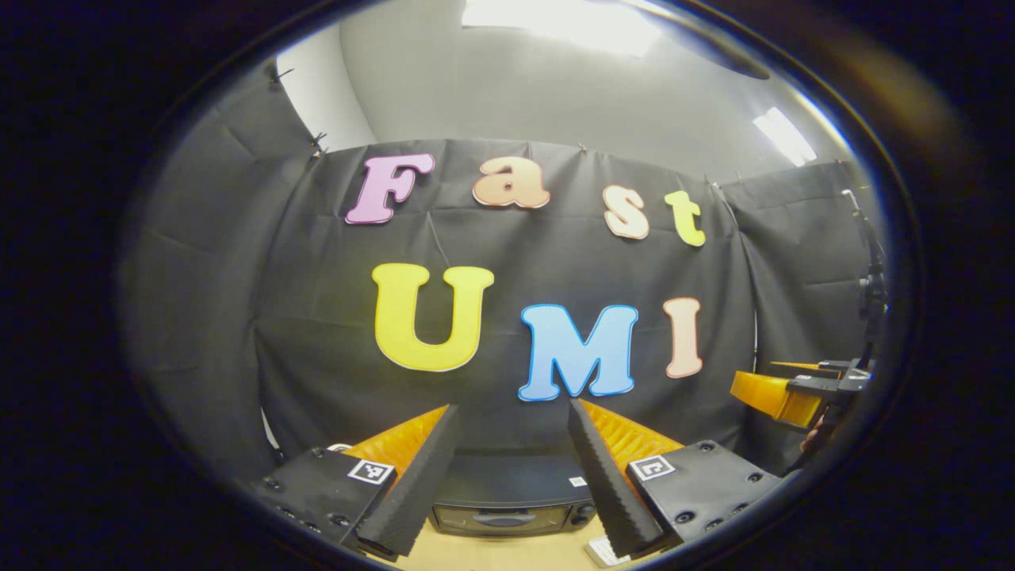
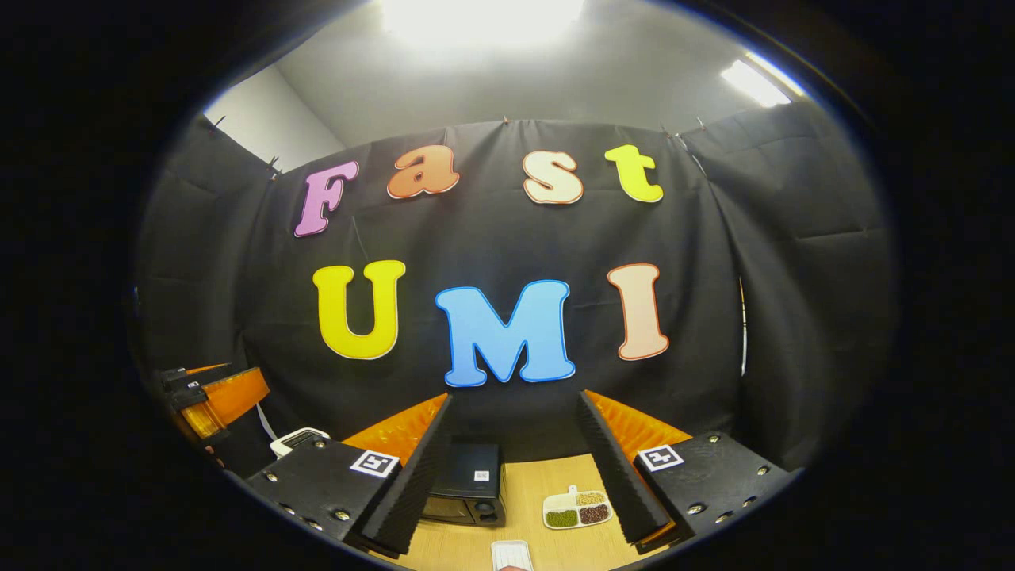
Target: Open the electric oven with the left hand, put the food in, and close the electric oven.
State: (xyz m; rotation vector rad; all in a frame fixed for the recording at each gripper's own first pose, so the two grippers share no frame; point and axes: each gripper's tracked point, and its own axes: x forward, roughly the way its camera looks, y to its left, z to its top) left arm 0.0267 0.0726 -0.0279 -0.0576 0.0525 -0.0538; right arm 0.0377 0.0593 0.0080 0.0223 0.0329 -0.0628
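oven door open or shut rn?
Shut. The small black electric oven shows its glass door flush against the front, upright, on the wooden table; the left gripper view shows the same, door handle up.

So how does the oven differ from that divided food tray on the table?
The electric oven is a dark, boxy appliance with its door shut; the food tray is pale, flat and open-topped, showing separate compartments of food. The oven stands much taller and bulkier than the tray. Both rest on the wooden table, side by side and apart.
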